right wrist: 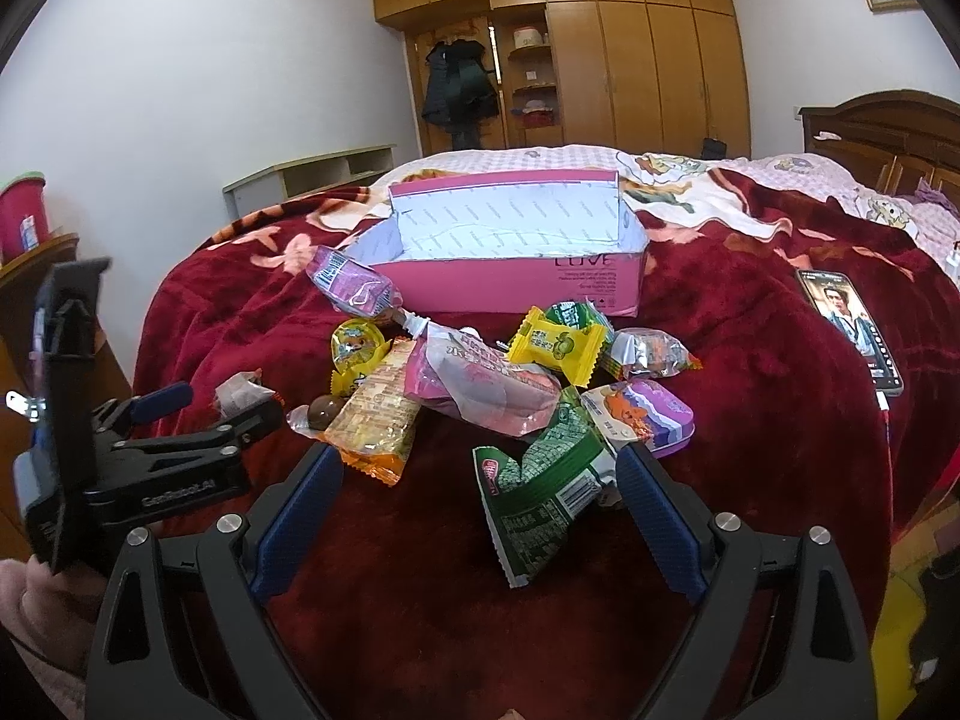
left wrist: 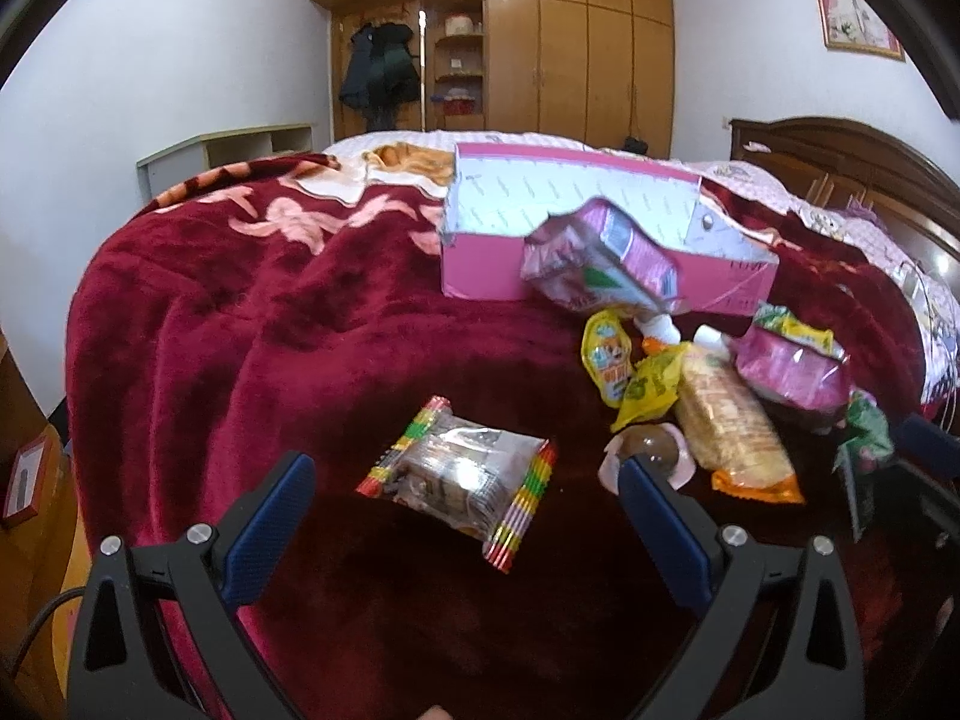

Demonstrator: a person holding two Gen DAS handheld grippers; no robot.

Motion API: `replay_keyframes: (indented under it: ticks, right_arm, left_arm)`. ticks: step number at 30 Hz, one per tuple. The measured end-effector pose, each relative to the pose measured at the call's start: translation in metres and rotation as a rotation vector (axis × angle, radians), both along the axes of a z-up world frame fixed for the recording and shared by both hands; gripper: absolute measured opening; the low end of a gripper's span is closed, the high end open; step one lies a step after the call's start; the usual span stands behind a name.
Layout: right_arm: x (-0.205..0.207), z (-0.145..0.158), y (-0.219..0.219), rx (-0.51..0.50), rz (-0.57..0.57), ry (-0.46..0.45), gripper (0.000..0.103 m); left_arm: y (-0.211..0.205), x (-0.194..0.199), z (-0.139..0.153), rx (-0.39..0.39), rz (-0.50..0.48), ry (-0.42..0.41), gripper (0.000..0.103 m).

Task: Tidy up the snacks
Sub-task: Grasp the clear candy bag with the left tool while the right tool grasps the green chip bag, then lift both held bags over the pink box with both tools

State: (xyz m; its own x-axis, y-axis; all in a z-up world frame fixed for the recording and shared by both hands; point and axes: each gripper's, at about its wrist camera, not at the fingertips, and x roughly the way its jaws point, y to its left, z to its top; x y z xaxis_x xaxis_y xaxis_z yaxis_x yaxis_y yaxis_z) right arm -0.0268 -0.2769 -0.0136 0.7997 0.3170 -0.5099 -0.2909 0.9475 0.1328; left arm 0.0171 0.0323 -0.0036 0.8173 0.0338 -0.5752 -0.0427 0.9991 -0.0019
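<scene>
Box (right wrist: 516,288): pink, open, 12 o'clock of snack pile (right wrist: 480,396).
L gripper (left wrist: 465,483): fingers spread, wrapped cake (left wrist: 459,483) between, untouched.
R gripper (right wrist: 480,480): spread, empty, green packet (right wrist: 540,480) between.

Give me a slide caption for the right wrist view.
Open right claw over a green packet, snack pile before an empty pink box on a red blanket.
</scene>
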Motion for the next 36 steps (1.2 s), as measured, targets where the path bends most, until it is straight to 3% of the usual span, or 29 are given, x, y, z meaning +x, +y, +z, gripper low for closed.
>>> replay_keyframes:
  ticks: [5, 12, 17, 20, 24, 32, 36]
  right_arm:
    - [0.001, 0.001, -0.006, -0.005, -0.005, 0.005, 0.094]
    - [0.005, -0.002, -0.012, 0.008, 0.000, 0.033, 0.094]
    - [0.005, -0.002, -0.017, 0.003, -0.001, 0.033, 0.094]
    - [0.004, -0.003, -0.018, -0.013, 0.000, 0.027, 0.094]
    - [0.003, -0.004, -0.020, -0.027, 0.005, 0.027, 0.094]
    - [0.007, -0.008, -0.031, 0.011, -0.007, 0.060, 0.094]
    - [0.013, -0.010, -0.035, 0.067, 0.005, 0.097, 0.085]
  left_arm:
    - [0.004, 0.009, -0.008, -0.027, -0.017, 0.027, 0.102]
    - [0.012, 0.021, -0.009, -0.080, -0.020, 0.040, 0.087]
    - [0.016, 0.023, -0.011, -0.106, -0.018, 0.048, 0.084]
    - [0.017, 0.024, -0.012, -0.101, -0.017, 0.059, 0.083]
    - [0.015, 0.019, -0.010, -0.075, -0.017, 0.053, 0.069]
    - [0.005, 0.007, -0.005, -0.027, -0.052, 0.028, 0.056]
    - [0.003, 0.004, -0.002, -0.032, -0.069, 0.019, 0.051]
